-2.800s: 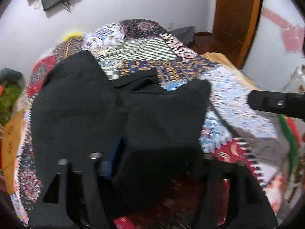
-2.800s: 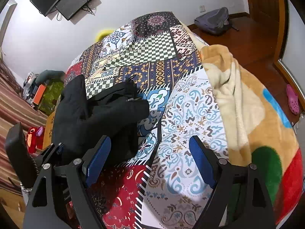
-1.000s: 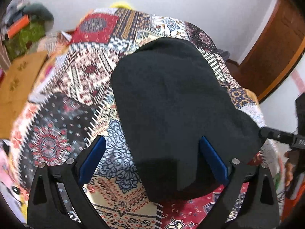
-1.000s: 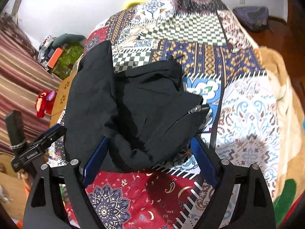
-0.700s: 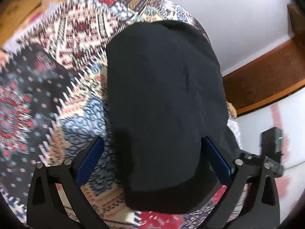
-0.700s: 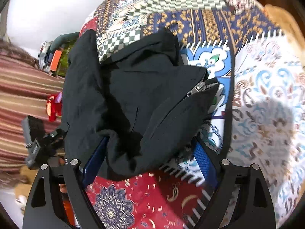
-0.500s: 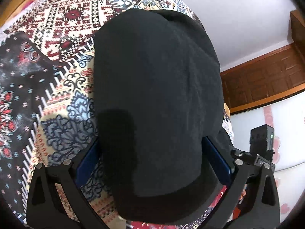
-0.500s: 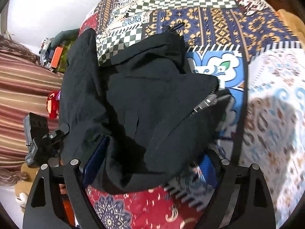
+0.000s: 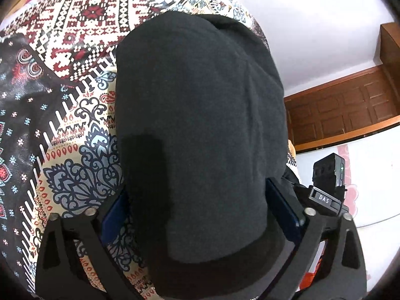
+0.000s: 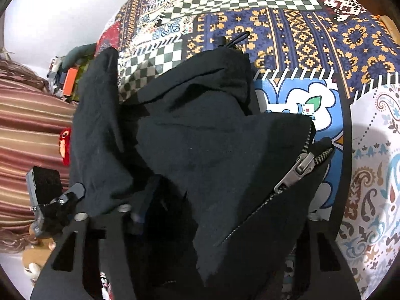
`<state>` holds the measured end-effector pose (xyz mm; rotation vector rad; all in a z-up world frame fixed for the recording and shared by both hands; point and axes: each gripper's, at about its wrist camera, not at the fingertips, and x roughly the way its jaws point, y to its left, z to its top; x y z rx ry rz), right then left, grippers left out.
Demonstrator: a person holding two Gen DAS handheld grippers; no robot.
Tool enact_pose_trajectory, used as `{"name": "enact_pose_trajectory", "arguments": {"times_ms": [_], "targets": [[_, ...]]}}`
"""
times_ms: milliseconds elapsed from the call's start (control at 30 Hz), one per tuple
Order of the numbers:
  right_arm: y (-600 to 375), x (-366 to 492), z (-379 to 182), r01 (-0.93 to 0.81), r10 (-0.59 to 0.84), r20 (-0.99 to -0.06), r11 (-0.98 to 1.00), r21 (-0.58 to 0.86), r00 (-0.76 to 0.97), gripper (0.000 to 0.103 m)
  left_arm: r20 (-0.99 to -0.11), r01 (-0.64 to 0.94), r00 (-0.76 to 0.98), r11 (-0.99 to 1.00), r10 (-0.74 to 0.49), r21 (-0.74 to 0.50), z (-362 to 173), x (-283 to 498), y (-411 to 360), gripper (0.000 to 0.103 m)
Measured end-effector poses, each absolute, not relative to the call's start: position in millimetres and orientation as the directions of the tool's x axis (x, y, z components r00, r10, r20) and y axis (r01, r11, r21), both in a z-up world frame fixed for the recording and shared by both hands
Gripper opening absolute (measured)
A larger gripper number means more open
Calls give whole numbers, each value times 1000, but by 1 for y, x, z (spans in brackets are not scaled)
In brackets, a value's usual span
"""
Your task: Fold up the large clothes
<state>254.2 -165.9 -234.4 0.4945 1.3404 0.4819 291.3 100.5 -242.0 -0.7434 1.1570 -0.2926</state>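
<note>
A black zip-up jacket [image 9: 200,115] lies bunched on the patchwork bedspread [image 9: 75,50]. In the left wrist view my left gripper [image 9: 200,212] is open, its blue-padded fingers [image 9: 282,207] on either side of the jacket's near end. In the right wrist view the jacket [image 10: 200,150] shows its metal zipper [image 10: 295,172] and a cord at the far end. My right gripper [image 10: 220,215] is open and straddles the jacket's near edge; the cloth covers most of its fingers.
The other gripper's body shows at the right edge of the left wrist view [image 9: 327,175] and at the left of the right wrist view [image 10: 47,192]. A wooden door [image 9: 350,110] and white wall lie beyond the bed. Striped fabric and clutter [image 10: 70,77] sit at left.
Both grippers have moved forward and down onto the jacket, which now fills the space between their fingers. The jacket, earlier lifted and spread, now lies on the bed.
</note>
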Motion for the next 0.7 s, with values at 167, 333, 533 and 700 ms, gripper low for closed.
{"name": "enact_pose_trajectory", "arguments": {"times_ms": [167, 333, 533, 700], "targets": [[-157, 249, -216, -78, 568, -803, 822, 564, 178, 29, -730, -129, 409, 757, -548, -640, -223, 285, 98, 85], [-132, 255, -194, -120, 560, -802, 828, 547, 207, 24, -719, -110, 447, 765, -532, -635, -196, 280, 115, 82], [-81, 268, -145, -227, 564, -773, 825, 517, 292, 24, -671, -33, 532, 779, -517, -626, -140, 284, 155, 82], [-32, 289, -109, -306, 590, -728, 806, 507, 349, 24, -636, 17, 605, 806, -480, -592, -92, 294, 205, 82]]}}
